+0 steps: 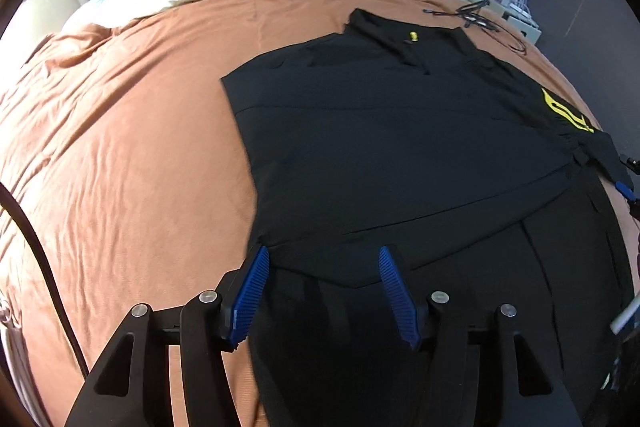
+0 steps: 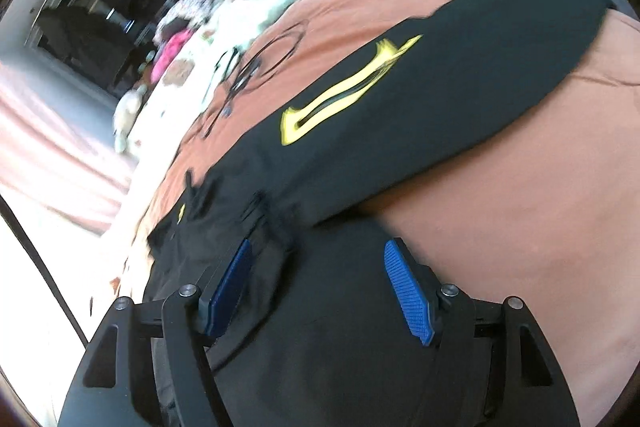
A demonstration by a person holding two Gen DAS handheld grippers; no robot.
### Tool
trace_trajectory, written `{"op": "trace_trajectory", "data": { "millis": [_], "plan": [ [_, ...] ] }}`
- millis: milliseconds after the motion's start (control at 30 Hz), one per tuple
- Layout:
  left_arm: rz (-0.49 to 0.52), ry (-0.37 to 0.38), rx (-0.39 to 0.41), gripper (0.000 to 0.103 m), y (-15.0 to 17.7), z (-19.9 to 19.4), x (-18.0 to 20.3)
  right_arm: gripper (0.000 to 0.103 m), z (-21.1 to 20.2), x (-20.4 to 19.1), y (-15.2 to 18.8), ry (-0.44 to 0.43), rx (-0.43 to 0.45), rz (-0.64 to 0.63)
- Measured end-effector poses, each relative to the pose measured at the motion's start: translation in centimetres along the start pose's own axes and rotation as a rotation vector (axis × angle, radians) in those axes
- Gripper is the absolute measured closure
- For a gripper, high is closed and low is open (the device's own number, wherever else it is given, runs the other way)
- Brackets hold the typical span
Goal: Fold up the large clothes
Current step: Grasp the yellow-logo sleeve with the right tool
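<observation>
Blue pads (image 1: 252, 291) of left claw (image 1: 323, 259) gape, empty, over black top (image 1: 400, 147) spread on orange bed (image 1: 120, 147); right claw (image 2: 318, 267) wide too, nothing held. Risk: folded sleeve w/ yellow logo (image 2: 344, 91) may flop back, unpinned.

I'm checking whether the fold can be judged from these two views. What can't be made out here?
- Black garment, left wrist view: its near end is covered by the left gripper, its right side cut by the picture edge.
- Yellow print, right wrist view: motion blur smears it, so the design is unreadable.
- Black cable on the orange bedcover: too small to identify.
- Right gripper: the fabric below is blurred.
</observation>
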State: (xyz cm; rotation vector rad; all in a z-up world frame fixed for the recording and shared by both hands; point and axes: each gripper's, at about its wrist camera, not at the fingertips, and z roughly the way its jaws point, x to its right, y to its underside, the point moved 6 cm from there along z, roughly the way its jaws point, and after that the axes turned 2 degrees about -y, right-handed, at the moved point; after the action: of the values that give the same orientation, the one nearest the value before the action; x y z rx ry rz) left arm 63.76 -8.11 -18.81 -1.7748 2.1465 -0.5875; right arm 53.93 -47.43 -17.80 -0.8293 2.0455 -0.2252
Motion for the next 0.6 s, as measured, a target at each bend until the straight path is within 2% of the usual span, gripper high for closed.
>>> {"op": "trace_trajectory", "data": {
  "millis": [167,267,367,600],
  "plan": [
    [0.033,0.003,0.006,0.043,-1.2,0.6,2.1,0.036,-1.3,4.7,-3.1,0.01,0.069,0.061],
    [0.059,0.0,0.003,0.043,-1.9,1.5,3.7,0.045,-1.6,6.3,-4.0,0.022,0.092,0.089],
    [0.077,0.005,0.0,0.043,-2.6,2.7,5.3,0.047,-1.1,7.9,-4.5,0.029,0.112,0.128],
    [0.11,0.013,-0.009,0.043,-3.8,5.1,8.0,0.062,0.1,9.7,-4.8,0.039,0.139,0.234]
  ]
}}
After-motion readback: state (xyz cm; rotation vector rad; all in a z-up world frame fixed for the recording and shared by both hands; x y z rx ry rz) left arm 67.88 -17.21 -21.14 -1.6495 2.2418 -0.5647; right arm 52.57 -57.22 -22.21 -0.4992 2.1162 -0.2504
